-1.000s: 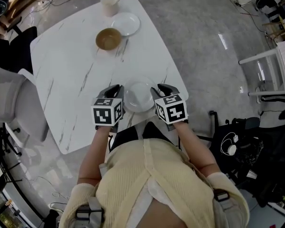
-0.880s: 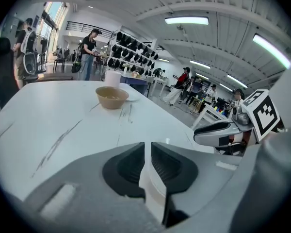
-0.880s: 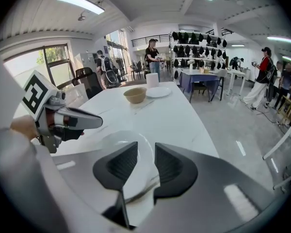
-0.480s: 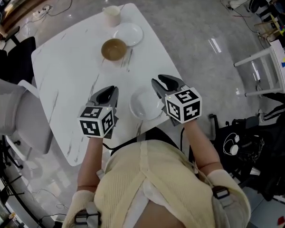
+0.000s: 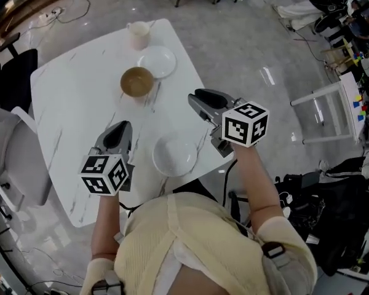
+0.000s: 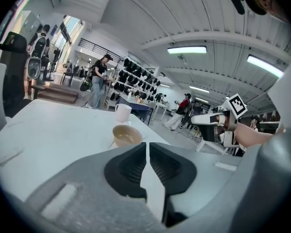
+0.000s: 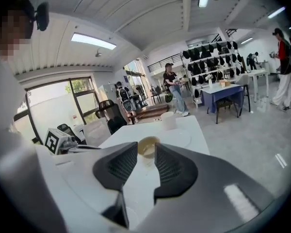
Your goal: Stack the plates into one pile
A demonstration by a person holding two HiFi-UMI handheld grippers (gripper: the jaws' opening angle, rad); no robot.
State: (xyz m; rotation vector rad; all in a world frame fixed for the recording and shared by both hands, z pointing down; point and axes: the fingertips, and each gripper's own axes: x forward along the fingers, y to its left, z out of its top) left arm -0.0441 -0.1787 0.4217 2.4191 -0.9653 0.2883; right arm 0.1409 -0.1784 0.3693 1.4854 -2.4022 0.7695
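The left gripper (image 5: 115,129) no longer sits at the 9 o'clock side of the near plate. It has lifted and swung out toward 8 o'clock of it, over bare white marble-patterned tabletop (image 5: 67,103). Its jaws have just been closing. In the left gripper view they are all but together, with only a sliver of light between the ribbed pads and nothing caught in them.

The small white round ceramic plate (image 5: 175,155) lies flat at the table's 6 o'clock edge, just in front of the person. A second ago a gripper stood close on either side of it. Now nothing touches it.

Well apart from it, toward 11 o'clock, sits the brown round bowl (image 5: 137,82). The flat white round plate (image 5: 157,61) is just beyond the bowl at about 12 o'clock. The cream mug (image 5: 138,34) stands at the far corner.

The right gripper (image 5: 195,97) has likewise left the near plate's 3 o'clock side and now rides higher, at about 1 o'clock of it, aimed toward the far dishes. Its jaws stand well apart and empty. In the right gripper view the brown bowl shows through the gap, far off.

So both tongs have come away with nothing, and the two white plates are still separate, at opposite ends of the table. No pile has been started. The next pick-up probably falls to the right gripper, since it is spread and pointed at the far plate.
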